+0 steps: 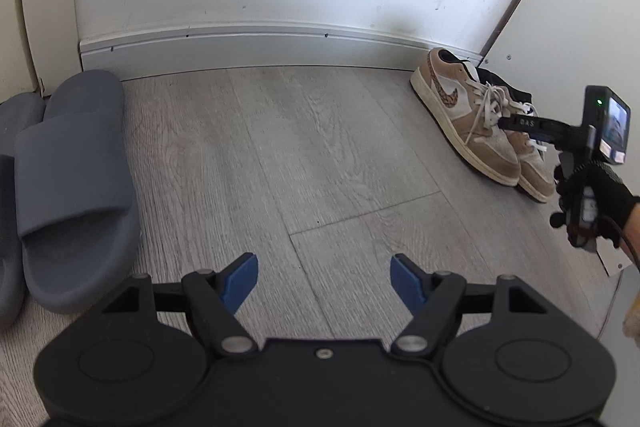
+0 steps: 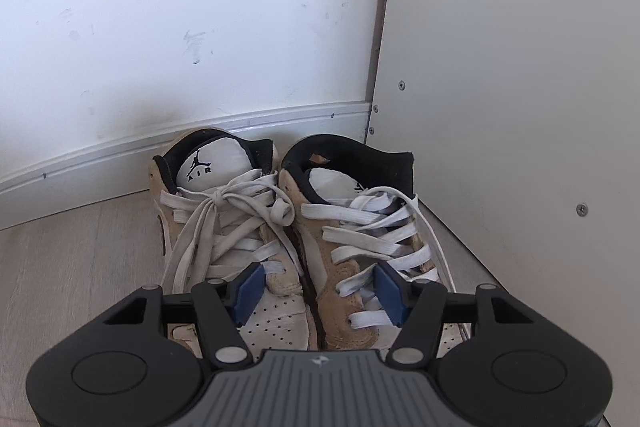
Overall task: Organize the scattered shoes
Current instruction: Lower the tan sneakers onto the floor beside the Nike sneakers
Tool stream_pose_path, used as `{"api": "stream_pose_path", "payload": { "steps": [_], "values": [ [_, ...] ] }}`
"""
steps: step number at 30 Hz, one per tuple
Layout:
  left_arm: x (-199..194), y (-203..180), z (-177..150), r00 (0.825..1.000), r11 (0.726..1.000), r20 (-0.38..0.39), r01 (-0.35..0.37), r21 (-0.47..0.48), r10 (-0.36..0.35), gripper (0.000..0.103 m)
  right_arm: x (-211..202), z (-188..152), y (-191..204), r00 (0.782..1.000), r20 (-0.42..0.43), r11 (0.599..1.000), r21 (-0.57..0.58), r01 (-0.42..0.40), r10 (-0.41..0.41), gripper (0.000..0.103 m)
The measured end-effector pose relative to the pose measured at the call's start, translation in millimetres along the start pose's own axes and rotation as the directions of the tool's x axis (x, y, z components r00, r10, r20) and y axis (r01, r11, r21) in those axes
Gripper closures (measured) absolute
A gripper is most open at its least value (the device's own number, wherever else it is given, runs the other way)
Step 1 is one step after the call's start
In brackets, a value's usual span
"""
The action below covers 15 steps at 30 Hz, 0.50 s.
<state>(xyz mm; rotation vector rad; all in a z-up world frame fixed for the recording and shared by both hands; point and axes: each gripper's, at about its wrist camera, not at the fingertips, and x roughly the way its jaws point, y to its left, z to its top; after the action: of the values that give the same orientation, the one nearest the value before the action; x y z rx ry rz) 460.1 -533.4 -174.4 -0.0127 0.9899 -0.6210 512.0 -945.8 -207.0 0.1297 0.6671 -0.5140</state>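
Note:
Two tan-and-white sneakers stand side by side in the corner, heels to the wall: the left sneaker (image 2: 224,227) and the right sneaker (image 2: 360,235). In the left wrist view the pair (image 1: 472,119) sits at the far right. My right gripper (image 2: 316,291) hovers open just over their toes, with nothing between its blue pads. A pair of grey slides (image 1: 76,195) lies at the left by the wall. Over bare floor, my left gripper (image 1: 324,281) stands open and empty. A gloved hand (image 1: 600,203) holds the right gripper (image 1: 506,124) beside the sneakers.
A white wall with a baseboard (image 1: 248,47) runs along the back. A white cabinet panel (image 2: 520,107) closes the corner on the right. Grey wood-look floor (image 1: 300,155) lies between the slides and the sneakers.

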Motion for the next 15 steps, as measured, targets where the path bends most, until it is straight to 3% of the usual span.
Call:
{"api": "stream_pose_path", "payload": {
  "steps": [8,12,15],
  "values": [
    [17,2,2,1.0,0.999,-0.012,0.023,-0.03,-0.023,0.029,14,7,-5,1.0,0.018,1.0,0.01,0.018,-0.018,0.04],
    [27,-4,1,0.999,0.999,-0.024,0.041,-0.029,-0.042,0.029,17,10,-13,1.0,0.012,1.0,0.018,0.002,-0.002,0.031],
    [26,-7,1,0.997,0.997,-0.03,0.063,-0.044,-0.064,0.029,1,3,-26,0.998,0.059,0.996,0.085,-0.019,0.014,0.03]
  ]
}}
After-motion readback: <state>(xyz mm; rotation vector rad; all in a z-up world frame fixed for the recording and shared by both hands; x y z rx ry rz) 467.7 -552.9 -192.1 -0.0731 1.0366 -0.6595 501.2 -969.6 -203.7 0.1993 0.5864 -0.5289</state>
